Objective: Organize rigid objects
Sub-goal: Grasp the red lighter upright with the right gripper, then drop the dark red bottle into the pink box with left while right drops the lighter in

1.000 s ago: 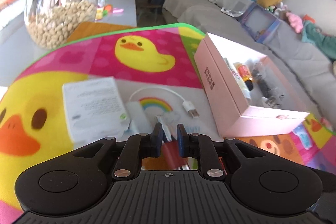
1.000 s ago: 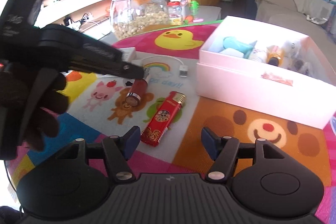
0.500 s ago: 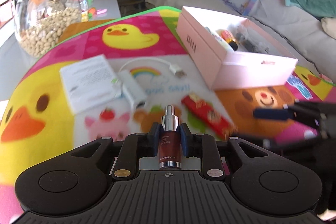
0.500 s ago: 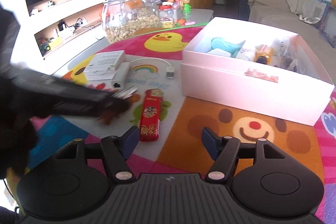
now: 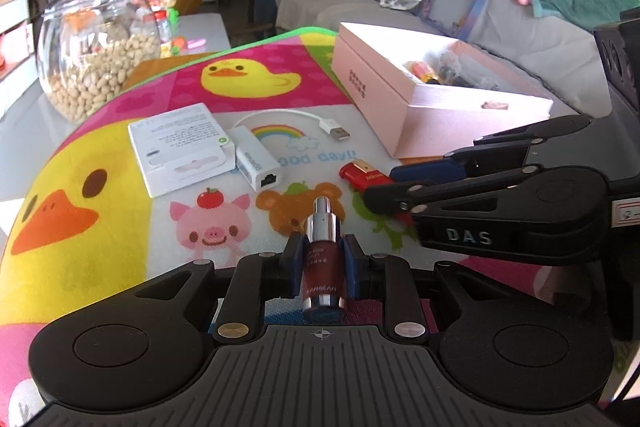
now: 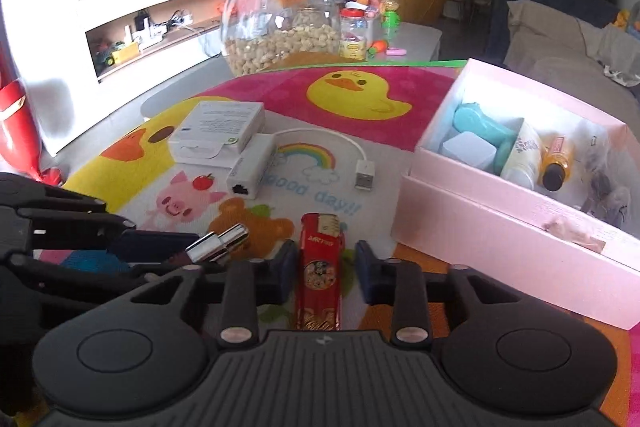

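A dark red pump bottle (image 5: 321, 227) with a silver neck is clamped between the pads of my left gripper (image 5: 320, 261), held just above the cartoon mat. From the right wrist view that left gripper (image 6: 160, 247) comes in from the left, and the bottle's silver tip (image 6: 219, 246) pokes out. A red lighter (image 6: 320, 267) lies on the mat between the fingers of my right gripper (image 6: 322, 263), whose jaws are closing tight against its sides. In the left wrist view the right gripper (image 5: 384, 187) pinches the lighter (image 5: 360, 175). An open pink box (image 6: 500, 223) holding several items stands to the right.
A white carton (image 5: 180, 147) and a white adapter (image 5: 258, 163) with a USB cable lie mid-mat. A glass jar of nuts (image 5: 92, 67) stands at the far left. The pink box (image 5: 400, 95) sits near the mat's right edge, with a sofa behind it.
My left gripper has picked the pump bottle off the mat and drawn back with it. The right gripper moved forward over the lighter, and its wide jaws narrowed around it.
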`<state>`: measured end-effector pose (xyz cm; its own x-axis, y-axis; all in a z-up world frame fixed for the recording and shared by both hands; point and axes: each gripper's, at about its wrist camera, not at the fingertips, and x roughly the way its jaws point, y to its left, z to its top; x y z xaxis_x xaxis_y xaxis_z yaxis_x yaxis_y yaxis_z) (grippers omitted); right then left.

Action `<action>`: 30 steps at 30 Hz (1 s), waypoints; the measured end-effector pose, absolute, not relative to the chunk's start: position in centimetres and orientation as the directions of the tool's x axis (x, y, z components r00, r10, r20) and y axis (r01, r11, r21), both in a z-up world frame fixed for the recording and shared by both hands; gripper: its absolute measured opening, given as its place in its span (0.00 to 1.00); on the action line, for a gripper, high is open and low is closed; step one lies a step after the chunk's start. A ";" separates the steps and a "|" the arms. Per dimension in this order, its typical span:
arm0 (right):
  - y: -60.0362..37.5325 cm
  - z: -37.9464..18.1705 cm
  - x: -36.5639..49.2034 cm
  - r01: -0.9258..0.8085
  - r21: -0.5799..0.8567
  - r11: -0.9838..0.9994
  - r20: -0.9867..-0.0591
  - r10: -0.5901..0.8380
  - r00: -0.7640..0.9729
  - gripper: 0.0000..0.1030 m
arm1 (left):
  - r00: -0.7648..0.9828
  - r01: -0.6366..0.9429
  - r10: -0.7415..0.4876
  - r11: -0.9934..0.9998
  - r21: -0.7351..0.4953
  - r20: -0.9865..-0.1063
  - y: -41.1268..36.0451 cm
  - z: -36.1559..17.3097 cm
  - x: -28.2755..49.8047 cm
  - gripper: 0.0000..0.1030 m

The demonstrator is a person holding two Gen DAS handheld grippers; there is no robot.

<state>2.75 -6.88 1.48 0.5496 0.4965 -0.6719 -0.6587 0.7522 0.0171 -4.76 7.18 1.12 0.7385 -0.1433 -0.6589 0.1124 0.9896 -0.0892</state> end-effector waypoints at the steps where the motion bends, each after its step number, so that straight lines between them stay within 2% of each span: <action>1: -7.1 1.5 2.3 -0.665 0.015 0.747 -0.677 0.497 0.543 0.22 | 0.734 0.124 -0.150 0.988 -0.086 -0.662 7.1 1.2 -4.9 0.23; 7: -12.4 2.7 -0.4 -0.636 0.124 0.762 -0.688 0.528 0.498 0.22 | 0.697 0.251 -0.263 0.961 -0.116 -0.667 5.9 1.4 -6.9 0.23; 14: -20.0 7.0 -4.1 -0.517 0.151 0.842 -0.584 0.498 0.641 0.22 | 0.666 0.403 -0.379 0.908 -0.117 -0.643 2.1 2.8 -8.6 0.23; 18: -22.6 8.4 -5.6 -0.485 0.153 0.861 -0.534 0.485 0.693 0.22 | 0.735 0.430 -0.388 0.901 -0.059 -0.556 0.7 7.3 -7.6 0.23; 24: -24.6 8.0 -6.6 -0.457 0.181 0.871 -0.497 0.482 0.721 0.22 | 0.855 0.388 -0.346 0.921 0.033 -0.386 -1.0 15.6 -3.0 0.23; 27: -25.0 7.3 -6.3 -0.442 0.203 0.874 -0.500 0.481 0.720 0.22 | 0.854 0.384 -0.362 0.923 -0.017 -0.374 -1.8 18.0 1.1 0.23; 30: -25.3 6.9 -6.1 -0.431 0.213 0.877 -0.504 0.476 0.721 0.22 | 0.816 0.380 -0.419 0.908 -0.176 -0.397 -1.8 18.5 5.5 0.24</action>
<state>-6.05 -25.27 6.90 0.7208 0.4762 -0.5037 -0.4309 0.8770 0.2126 5.55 -1.80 18.52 0.8164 -0.4192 -0.3972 0.3805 0.9079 -0.1762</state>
